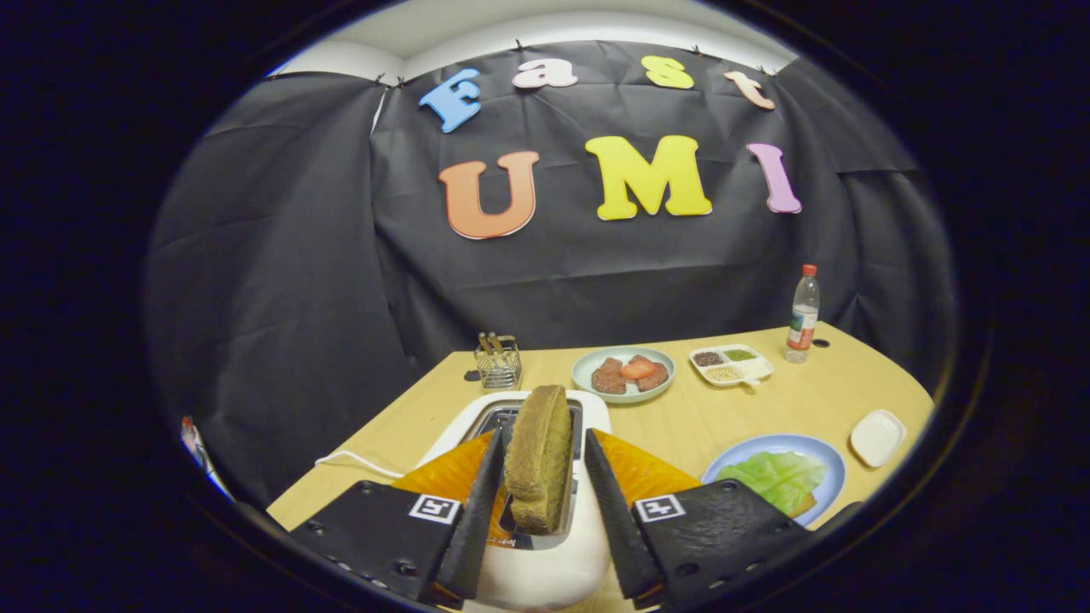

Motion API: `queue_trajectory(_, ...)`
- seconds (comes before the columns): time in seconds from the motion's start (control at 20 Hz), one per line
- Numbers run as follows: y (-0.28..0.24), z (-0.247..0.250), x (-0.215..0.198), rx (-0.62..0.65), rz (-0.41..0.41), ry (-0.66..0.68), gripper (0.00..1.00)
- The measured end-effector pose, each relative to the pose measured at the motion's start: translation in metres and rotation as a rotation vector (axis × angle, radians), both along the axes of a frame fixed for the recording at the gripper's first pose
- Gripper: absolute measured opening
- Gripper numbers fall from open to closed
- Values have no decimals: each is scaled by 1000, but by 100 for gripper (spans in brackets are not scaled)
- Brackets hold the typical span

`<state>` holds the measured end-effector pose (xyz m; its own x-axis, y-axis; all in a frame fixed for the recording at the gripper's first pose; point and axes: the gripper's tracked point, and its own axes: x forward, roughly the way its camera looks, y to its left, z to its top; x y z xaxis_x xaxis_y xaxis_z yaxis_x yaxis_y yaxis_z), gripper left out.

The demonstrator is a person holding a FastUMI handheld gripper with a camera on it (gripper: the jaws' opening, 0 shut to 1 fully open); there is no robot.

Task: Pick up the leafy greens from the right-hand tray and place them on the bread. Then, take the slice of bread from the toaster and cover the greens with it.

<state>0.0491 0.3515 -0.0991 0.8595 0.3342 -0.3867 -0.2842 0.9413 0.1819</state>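
Slice of bread (pixel 538 460) stands upright between the fingers of the hand-held gripper (pixel 540 498), which flank it above the toaster (pixel 545 562) slot without clearly pressing it, likely lifting it toward the blue plate (pixel 822 460) to the right, where leafy greens (pixel 775 478) already lie, on the tabletop (pixel 707 417).

Handheld gripper (pixel 539 511) with two flat wedge-shaped fingers (pixel 477 502), textured pad faces, boxy matte carriage blocks behind each finger, small round screws along the block edges, a square white-bordered fiducial marker atop each block, orange translucent panels just behind the markers
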Motion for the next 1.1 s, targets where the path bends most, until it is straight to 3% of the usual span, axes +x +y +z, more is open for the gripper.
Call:
queue_trajectory(0.3, -4, -2, 4, -12, -15, 10, 16)
queue_trajectory(0.35, -4, 1, 2, -12, -15, 13, 11)
queue_trajectory(0.45, -6, 7, 4, 7, -20, 3, 11)
queue_trajectory(0.5, -7, 9, 1, 19, -18, -2, 3)
queue_trajectory(1.1, -50, 100, -6, 213, -35, -116, 3)
